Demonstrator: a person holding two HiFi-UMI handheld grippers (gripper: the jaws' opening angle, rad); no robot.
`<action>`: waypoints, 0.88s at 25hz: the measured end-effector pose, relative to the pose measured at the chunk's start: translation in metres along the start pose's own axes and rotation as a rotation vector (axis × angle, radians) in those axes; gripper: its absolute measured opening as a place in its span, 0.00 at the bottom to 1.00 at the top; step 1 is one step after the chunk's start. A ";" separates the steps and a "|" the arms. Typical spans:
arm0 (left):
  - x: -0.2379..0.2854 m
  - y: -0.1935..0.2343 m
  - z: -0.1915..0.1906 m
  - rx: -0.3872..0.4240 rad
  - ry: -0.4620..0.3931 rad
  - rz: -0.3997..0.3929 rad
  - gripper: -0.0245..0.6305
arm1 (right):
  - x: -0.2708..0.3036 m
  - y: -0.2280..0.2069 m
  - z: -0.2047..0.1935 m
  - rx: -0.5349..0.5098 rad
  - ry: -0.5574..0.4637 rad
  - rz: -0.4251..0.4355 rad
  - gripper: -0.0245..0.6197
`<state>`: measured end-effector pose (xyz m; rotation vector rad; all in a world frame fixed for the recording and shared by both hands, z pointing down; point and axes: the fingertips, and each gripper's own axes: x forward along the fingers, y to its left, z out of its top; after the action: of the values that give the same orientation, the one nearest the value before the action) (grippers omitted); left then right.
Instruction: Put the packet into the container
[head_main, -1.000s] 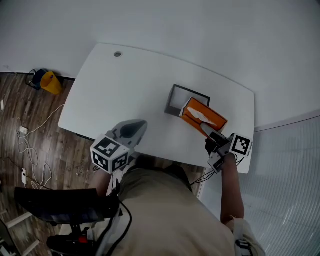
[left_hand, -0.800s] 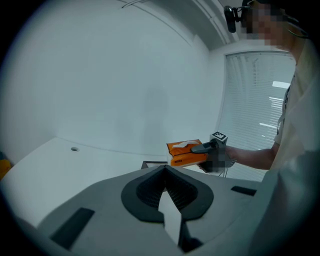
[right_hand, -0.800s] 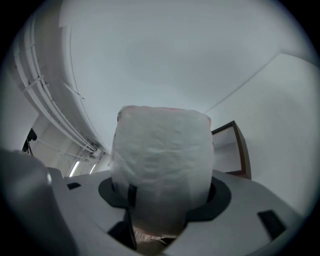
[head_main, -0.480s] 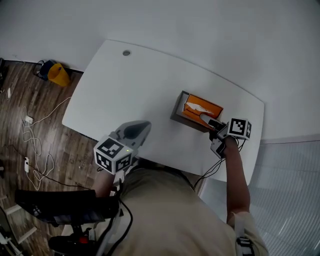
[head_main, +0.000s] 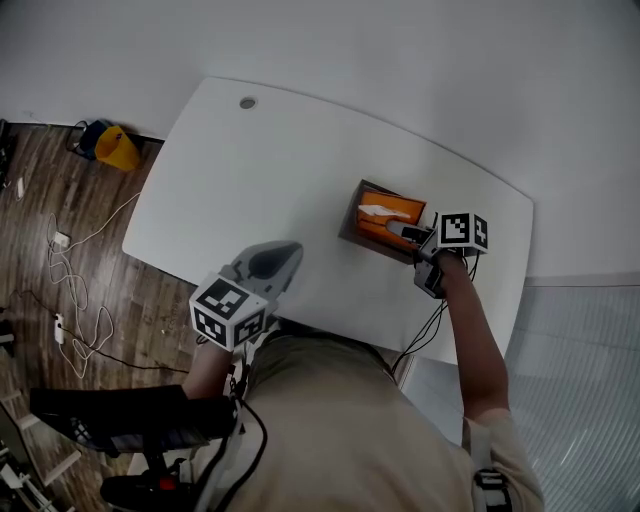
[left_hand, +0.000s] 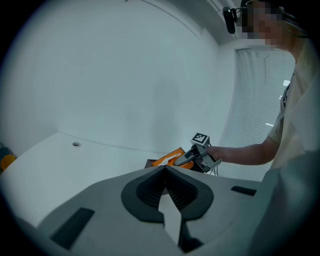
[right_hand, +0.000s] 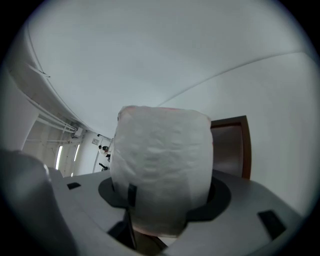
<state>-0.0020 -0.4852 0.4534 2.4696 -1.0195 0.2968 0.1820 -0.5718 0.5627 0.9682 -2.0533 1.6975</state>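
Task near its end, by my reading. The orange soft packet (head_main: 383, 213), with a white patch on its top face, sat within the walls of the dark square open-topped container (head_main: 350, 228) toward the right side of the white table (head_main: 250, 170). Its far end looked down inside. Its near end appeared to ride up toward the rim, at the right claw (head_main: 408, 232). I could not tell whether it lay flat on the bottom. Left to do, as I judged it: settle the near end, let go, draw clear.

Right claw: jaws stood wide but closed on the packet's near end. In the right gripper view the pale wrapped end filled the gap from pad to pad, with brown container wall just behind it to the right. A hold, not a mere touch.

Left claw (head_main: 272, 262): hung by the table's near edge, well apart from the container. Jaws met at the tips with nothing between them.
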 end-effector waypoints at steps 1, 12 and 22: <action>0.000 0.001 -0.001 -0.001 0.002 0.000 0.05 | 0.002 -0.001 -0.001 0.002 0.011 0.000 0.45; 0.002 0.007 0.006 -0.010 -0.001 -0.043 0.05 | 0.004 0.000 0.000 -0.046 0.087 -0.103 0.52; 0.012 0.002 -0.005 -0.014 0.014 -0.071 0.05 | -0.029 -0.016 0.004 -0.097 0.019 -0.148 0.56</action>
<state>0.0047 -0.4916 0.4624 2.4810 -0.9233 0.2825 0.2148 -0.5682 0.5557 1.0408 -1.9789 1.5124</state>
